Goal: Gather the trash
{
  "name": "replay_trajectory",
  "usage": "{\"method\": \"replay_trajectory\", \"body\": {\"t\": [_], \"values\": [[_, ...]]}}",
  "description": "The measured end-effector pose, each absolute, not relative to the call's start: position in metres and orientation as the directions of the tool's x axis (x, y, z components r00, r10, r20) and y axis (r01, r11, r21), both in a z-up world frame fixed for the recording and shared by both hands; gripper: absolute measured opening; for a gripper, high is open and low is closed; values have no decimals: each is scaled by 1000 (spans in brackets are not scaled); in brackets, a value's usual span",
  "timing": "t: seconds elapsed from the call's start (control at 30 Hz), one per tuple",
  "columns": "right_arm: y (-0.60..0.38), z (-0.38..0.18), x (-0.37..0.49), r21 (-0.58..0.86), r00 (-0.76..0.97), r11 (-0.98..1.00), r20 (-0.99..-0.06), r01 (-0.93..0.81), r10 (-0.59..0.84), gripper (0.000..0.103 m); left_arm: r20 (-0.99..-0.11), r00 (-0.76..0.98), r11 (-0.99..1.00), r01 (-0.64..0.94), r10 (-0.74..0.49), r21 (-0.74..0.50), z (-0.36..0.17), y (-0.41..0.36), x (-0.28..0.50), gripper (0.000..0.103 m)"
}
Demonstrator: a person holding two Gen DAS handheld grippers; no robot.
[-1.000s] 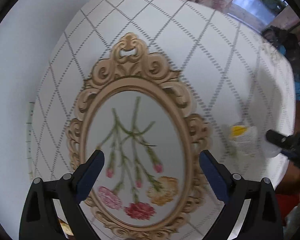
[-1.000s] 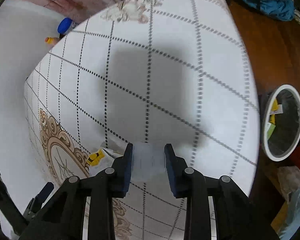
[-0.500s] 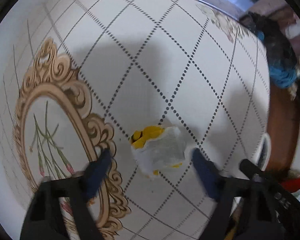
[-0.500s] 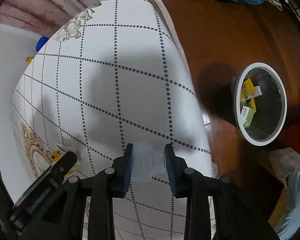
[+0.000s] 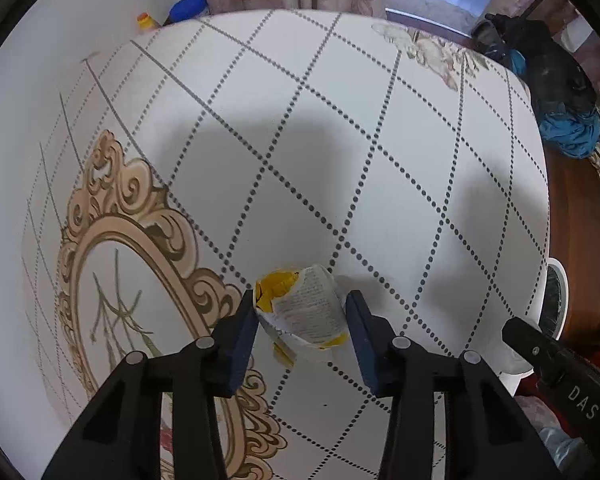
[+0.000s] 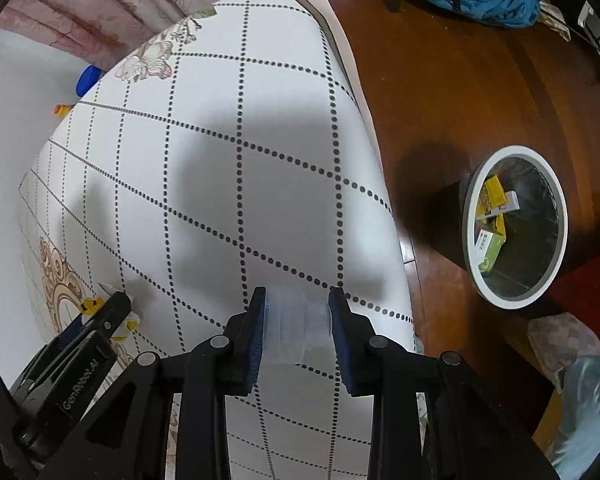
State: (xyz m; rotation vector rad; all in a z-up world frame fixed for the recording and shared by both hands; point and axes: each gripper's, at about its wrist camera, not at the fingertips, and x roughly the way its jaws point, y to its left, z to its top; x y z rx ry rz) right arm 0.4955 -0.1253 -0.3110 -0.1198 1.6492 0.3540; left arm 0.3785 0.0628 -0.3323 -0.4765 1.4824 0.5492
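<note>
Left gripper (image 5: 302, 312) had its two pads against the sides of a crumpled yellow-and-white wrapper (image 5: 306, 314) on the white dotted tablecloth (image 5: 340, 140); whether it was lifted I could not tell. Right gripper (image 6: 298, 330) was clamped on a clear plastic piece (image 6: 296, 330). A white-rimmed bin (image 6: 514, 226) stood on the wooden floor (image 6: 460, 80), holding small boxes.

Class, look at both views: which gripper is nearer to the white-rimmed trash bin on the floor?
Right. The right gripper, holding a clear plastic piece, is at the table edge beside the trash bin; the left gripper is further in, around the crumpled wrapper.
</note>
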Motion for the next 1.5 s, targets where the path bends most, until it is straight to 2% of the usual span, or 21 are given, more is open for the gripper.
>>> {"method": "replay_trajectory", "body": {"t": [0.17,0.2,0.27,0.33,0.57,0.73,0.93,1.07,1.1,1.13,1.17,1.2,1.43,1.5], "values": [[-126,-295,496,166,-73,937,-986,-307,150,32,-994,50,805,-591,98,50,-302,53,379,38],[-127,-288,496,170,-59,934,-985,-313,160,32,-992,61,811,-582,107,52,-294,55,379,28],[-129,-278,497,176,-36,931,-984,-321,174,32,-990,76,822,-567,121,57,-278,52,386,25],[-133,-266,499,190,-19,928,-981,-321,195,32,-988,94,831,-553,126,54,-269,49,389,14],[-166,-249,509,213,-1,937,-975,-277,222,32,-990,103,794,-607,97,15,-257,65,391,14],[-185,-265,511,230,-28,947,-973,-222,230,32,-994,109,715,-697,26,-58,-249,78,365,14],[-189,-280,501,259,-56,947,-966,-193,253,32,-993,111,685,-726,30,-60,-253,91,355,14],[-182,-289,496,273,-84,944,-961,-186,262,32,-986,146,670,-724,-84,-164,-267,95,360,16],[-180,-291,495,275,-88,943,-961,-187,263,32,-982,148,658,-728,-121,-191,-275,97,363,25],[-177,-292,495,273,-90,943,-961,-191,261,32,-981,142,656,-730,-133,-194,-281,98,365,46],[-174,-293,495,270,-91,943,-962,-196,257,32,-983,132,657,-731,-131,-186,-286,100,368,60],[-172,-294,496,269,-92,942,-963,-200,255,32,-986,118,661,-731,-122,-169,-291,101,371,78],[-156,-306,504,251,-100,943,-967,-218,234,32,-994,39,722,-684,-104,-102,-321,95,393,80],[-153,-309,505,245,-101,943,-969,-225,227,32,-997,36,749,-658,-71,-77,-321,91,399,75]]}}
